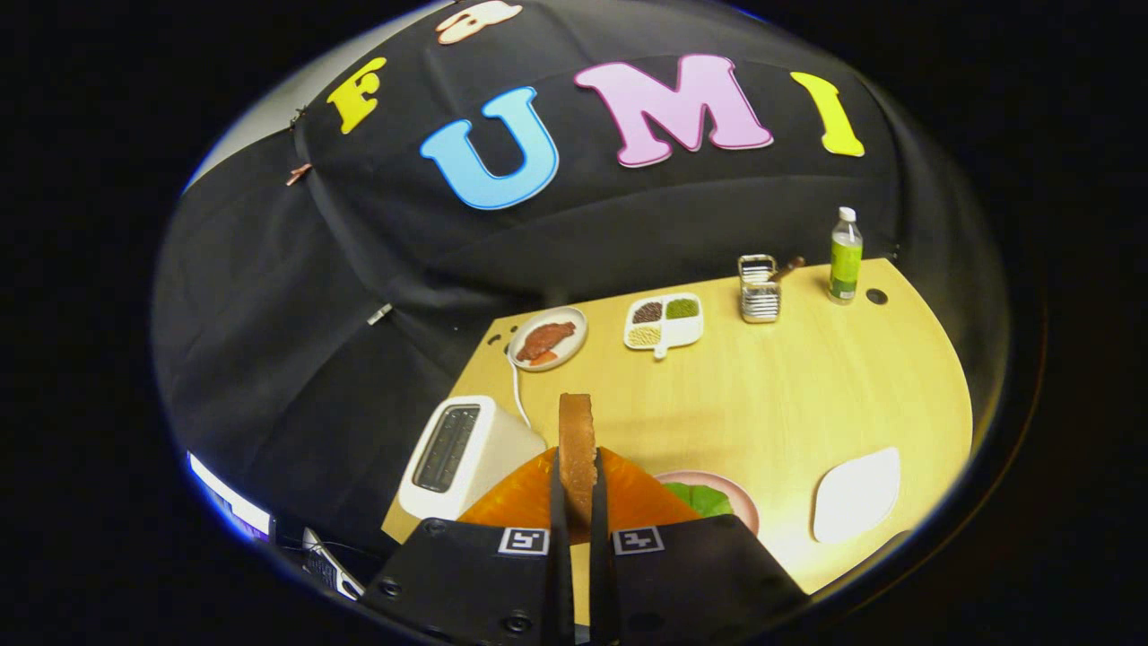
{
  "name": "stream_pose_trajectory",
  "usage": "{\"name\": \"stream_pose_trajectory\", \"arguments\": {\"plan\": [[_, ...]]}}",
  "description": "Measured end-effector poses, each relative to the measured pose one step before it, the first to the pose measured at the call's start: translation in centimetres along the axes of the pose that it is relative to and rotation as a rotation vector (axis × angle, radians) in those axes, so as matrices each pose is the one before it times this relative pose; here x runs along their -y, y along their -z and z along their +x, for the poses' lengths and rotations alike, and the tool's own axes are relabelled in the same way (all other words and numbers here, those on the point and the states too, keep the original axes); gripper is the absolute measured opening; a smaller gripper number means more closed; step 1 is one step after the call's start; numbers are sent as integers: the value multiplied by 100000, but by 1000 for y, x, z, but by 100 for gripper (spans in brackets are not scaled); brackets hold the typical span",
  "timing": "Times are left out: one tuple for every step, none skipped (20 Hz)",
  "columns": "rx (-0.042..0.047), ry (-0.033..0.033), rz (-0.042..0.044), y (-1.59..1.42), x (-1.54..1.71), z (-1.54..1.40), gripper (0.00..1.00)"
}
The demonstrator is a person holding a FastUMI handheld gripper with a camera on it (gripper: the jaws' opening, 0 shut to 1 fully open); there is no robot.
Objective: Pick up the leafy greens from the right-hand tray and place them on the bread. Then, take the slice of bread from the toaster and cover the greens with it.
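Note:
My gripper (577, 480) is shut on a slice of bread (577, 444), which stands on edge between the two fingers, lifted above the table. The white toaster (466, 453) sits just left of the fingers, its slots dark. Just right of the fingers lies a pink plate (740, 502) with leafy greens (700, 498) on it, partly hidden behind the gripper body. Further right rests a white tray (856, 493) with nothing on it.
On the wooden table (771, 404), far beyond the fingers, stand a plate of reddish food (547, 339), a divided white dish of grains (664, 321), a wire rack (759, 289) and a green-labelled bottle (845, 256). The toaster's cord runs along the table's left edge.

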State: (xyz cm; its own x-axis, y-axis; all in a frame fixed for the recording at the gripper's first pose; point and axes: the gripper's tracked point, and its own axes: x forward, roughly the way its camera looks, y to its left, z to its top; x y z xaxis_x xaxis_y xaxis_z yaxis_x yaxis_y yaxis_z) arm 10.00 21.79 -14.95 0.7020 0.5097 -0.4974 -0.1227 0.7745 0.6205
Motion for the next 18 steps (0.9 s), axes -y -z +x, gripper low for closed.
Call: {"name": "stream_pose_trajectory", "arguments": {"plan": [[-1658,1366,1140,984,1151,255,11],[-1491,543,1444,702,575,227,11],[-1066,278,1547,736,651,291,11],[-1046,641,1552,605,624,338,11],[-906,660,1292,607,705,286,11],[-788,677,1095,367,158,370,11],[-1203,251,1414,549,366,352,11],[-397,-102,1428,444,223,361,11],[-764,288,1585,587,315,423,11],[-1283,99,1947,800,273,347,11],[-1226,92,1499,794,235,392,11],[-1272,-294,1254,808,118,362,11],[-759,-412,750,649,220,254,11],[-597,-564,543,453,59,484,11],[75,-987,448,243,-2,436,11],[-165,-869,268,303,91,496,11],[-348,-836,621,269,216,540,11],[-429,439,-383,242,635,432,11]]}}
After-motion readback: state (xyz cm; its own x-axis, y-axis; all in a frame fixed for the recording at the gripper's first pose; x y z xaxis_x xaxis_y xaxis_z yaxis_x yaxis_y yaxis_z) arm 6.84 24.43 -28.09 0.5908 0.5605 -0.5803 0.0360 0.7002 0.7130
